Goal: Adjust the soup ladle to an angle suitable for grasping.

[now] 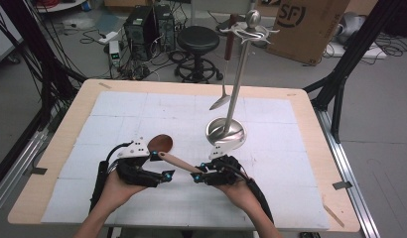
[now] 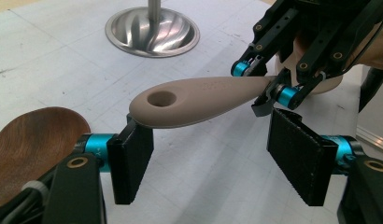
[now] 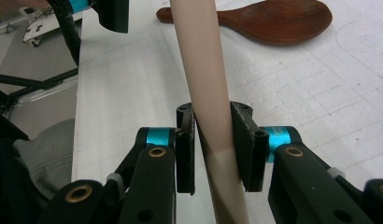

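Note:
My right gripper (image 1: 197, 173) (image 3: 213, 144) is shut on the shaft of a beige utensil (image 1: 179, 162) (image 3: 199, 70). The utensil's head is hidden under the right hand. Its flat handle end (image 2: 189, 100), with a round hole, reaches between the wide-apart jaws of my open left gripper (image 1: 161, 165) (image 2: 213, 154) and lies just above the left pad (image 2: 131, 158). A dark brown wooden spoon (image 1: 160, 144) (image 2: 35, 140) (image 3: 273, 21) lies on the mat beside the left gripper.
A steel utensil stand (image 1: 226, 131) (image 2: 152, 30) rises just beyond the grippers, with a brown-handled metal spoon (image 1: 221, 101) hanging from its hooks. A white gridded mat (image 1: 142, 114) covers most of the wooden table. A stool (image 1: 197, 42) and a cardboard box (image 1: 305, 25) stand behind the table.

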